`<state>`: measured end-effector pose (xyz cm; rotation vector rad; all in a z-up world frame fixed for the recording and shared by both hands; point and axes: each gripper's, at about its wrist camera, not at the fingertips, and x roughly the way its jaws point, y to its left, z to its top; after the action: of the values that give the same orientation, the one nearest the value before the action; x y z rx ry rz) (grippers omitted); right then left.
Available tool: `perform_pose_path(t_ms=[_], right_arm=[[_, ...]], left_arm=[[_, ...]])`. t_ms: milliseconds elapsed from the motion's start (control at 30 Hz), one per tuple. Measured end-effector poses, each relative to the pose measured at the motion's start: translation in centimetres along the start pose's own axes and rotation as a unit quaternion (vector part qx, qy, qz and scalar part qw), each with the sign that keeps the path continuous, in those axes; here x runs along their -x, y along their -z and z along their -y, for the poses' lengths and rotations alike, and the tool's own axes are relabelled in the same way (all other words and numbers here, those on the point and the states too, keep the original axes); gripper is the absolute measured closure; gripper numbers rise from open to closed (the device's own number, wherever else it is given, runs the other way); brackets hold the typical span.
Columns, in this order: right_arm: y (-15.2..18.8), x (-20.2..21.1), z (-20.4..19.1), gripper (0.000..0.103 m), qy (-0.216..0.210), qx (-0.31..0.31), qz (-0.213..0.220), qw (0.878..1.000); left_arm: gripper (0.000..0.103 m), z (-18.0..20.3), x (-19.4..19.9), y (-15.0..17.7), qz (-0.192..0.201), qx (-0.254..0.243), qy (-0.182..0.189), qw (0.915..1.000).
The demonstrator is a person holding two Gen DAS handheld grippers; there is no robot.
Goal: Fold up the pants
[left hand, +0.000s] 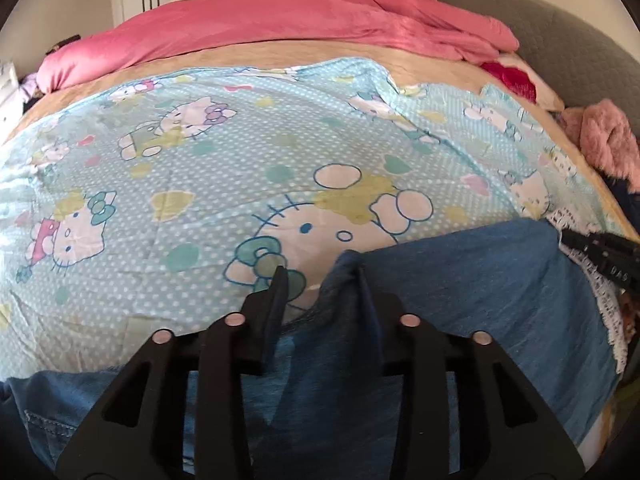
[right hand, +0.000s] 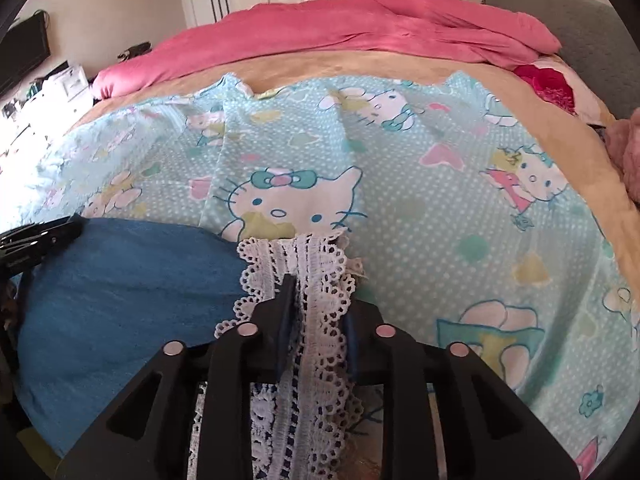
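Left wrist view: the left gripper (left hand: 320,276) has a ridge of blue denim bunched between its jaws, the right finger pressed into the cloth, so it looks to be grasping the pants (left hand: 460,280) at their far edge. The pants lie on the bed, spread over a pale blue cartoon-cat sheet (left hand: 180,168), with a pink duvet (left hand: 280,20) heaped behind.

From the right wrist view, the right gripper (right hand: 320,284) is clamped on the white lace trim (right hand: 312,280) at the pants' hem, the lace running up between its fingers.

I'd judge the denim soft but fairly weighty, likely to sag and slide on the smooth sheet; seams and folded edges give the firmest hold. The lace looks delicate and could snag or stretch, so pinching denim with it seems safer.

The waistband and most of the legs are cut off beneath the grippers, so how the pants are already folded is hard to make out.
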<state>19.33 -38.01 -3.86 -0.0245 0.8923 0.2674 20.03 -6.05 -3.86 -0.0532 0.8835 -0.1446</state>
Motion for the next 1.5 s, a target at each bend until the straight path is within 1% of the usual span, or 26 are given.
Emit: perform_pose_path(t_ms=[33,100,133,200,267,333,400,433,500,533,600,633,700,767,800,867,933,967,1033,1067,1133,1200,1267,1367,1433,1500], right_arm=[[0.0,0.5,0.2,0.066,0.01,-0.005,0.004,1.0],[0.1,2.0,0.9,0.059,0.014,-0.019,0.019,1.0],[0.3,3.4,1.2,0.059,0.016,-0.03,0.036,0.999],[1.0,5.8,1.2,0.057,0.031,-0.027,0.062,0.997],[1.9,7.5,0.9,0.053,0.026,-0.023,0.075,0.997],[3.0,8.7,0.0,0.051,0.014,-0.013,0.078,0.997],[3.9,9.4,-1.3,0.05,0.007,0.002,0.076,0.997],[4.4,9.7,-2.2,0.048,0.008,0.016,0.077,0.997],[5.0,10.0,-3.9,0.046,0.013,0.041,0.075,0.996],[5.4,10.2,-5.1,0.044,0.01,0.056,0.075,0.996],[5.7,10.0,-6.5,0.042,-0.007,0.073,0.069,0.995],[5.8,9.8,-7.6,0.04,-0.019,0.083,0.064,0.994],[5.8,9.1,-9.2,0.038,-0.034,0.094,0.056,0.993],[5.8,8.2,-10.4,0.036,-0.046,0.099,0.045,0.993],[5.7,7.8,-10.8,0.036,-0.047,0.101,0.038,0.993],[5.9,6.3,-11.1,0.036,-0.027,0.102,0.003,0.994],[6.4,5.4,-10.4,0.036,0.008,0.106,-0.026,0.994],[6.7,5.6,-9.8,0.036,0.006,0.104,-0.026,0.994],[7.2,6.0,-8.8,0.036,0.037,0.097,-0.031,0.994],[7.4,6.2,-8.2,0.036,0.035,0.089,-0.031,0.995],[7.9,6.6,-7.0,0.036,0.015,0.069,-0.03,0.997],[8.1,6.6,-7.2,0.036,0.021,0.074,-0.025,0.997],[8.1,6.6,-7.3,0.036,0.022,0.072,-0.024,0.997],[7.8,7.4,-6.6,0.035,0.003,0.054,-0.02,0.998],[7.7,9.1,-6.6,0.03,-0.003,0.051,0.004,0.999],[7.7,10.5,-6.7,0.027,-0.002,0.056,0.022,0.998]], left_arm=[[0.071,-0.4,0.4,0.0,0.005,0.008,0.001,1.0],[0.071,-1.5,1.9,0.1,0.018,0.014,-0.023,0.9995],[0.071,-2.0,2.7,0.1,0.023,0.015,-0.037,0.9989],[0.071,-3.6,4.7,0.6,0.034,0.028,-0.053,0.9976],[0.071,-5.0,6.5,1.4,0.041,0.039,-0.064,0.9964],[0.067,-5.9,7.9,2.5,0.043,0.045,-0.071,0.9955],[0.062,-6.5,9.1,3.7,0.037,0.055,-0.063,0.9959],[0.061,-6.5,9.6,4.3,0.036,0.055,-0.061,0.996],[0.054,-6.0,10.1,5.2,0.031,0.043,-0.067,0.9964],[0.053,-5.8,10.2,5.5,0.028,0.041,-0.065,0.9967],[0.048,-5.1,10.0,5.6,0.021,0.033,-0.06,0.9975],[0.046,-4.9,9.8,5.6,0.02,0.026,-0.066,0.9973],[0.034,-4.4,9.1,5.6,0.009,0.019,-0.085,0.9961],[0.026,-4.7,8.1,5.9,-0.012,0.029,-0.114,0.993],[0.026,-5.1,7.8,6.3,-0.018,0.033,-0.121,0.9919],[0.026,-6.2,7.3,7.1,-0.023,0.038,-0.136,0.9897],[0.031,-7.0,7.5,7.6,-0.017,0.039,-0.133,0.9902],[0.032,-7.3,7.6,7.7,-0.015,0.041,-0.128,0.9908],[0.032,-7.6,7.6,7.7,-0.014,0.043,-0.119,0.9918],[0.032,-7.6,7.6,7.8,-0.013,0.043,-0.118,0.992],[0.032,-7.5,7.5,7.8,-0.01,0.042,-0.118,0.9921],[0.032,-7.5,7.6,7.8,-0.007,0.042,-0.116,0.9923],[0.032,-7.6,7.9,7.8,-0.003,0.048,-0.107,0.9931],[0.029,-7.5,8.9,7.7,0.007,0.056,-0.09,0.9944],[0.026,-7.0,10.3,7.6,0.02,0.054,-0.088,0.9945],[0.024,-6.4,11.5,7.5,0.033,0.047,-0.084,0.9948]])
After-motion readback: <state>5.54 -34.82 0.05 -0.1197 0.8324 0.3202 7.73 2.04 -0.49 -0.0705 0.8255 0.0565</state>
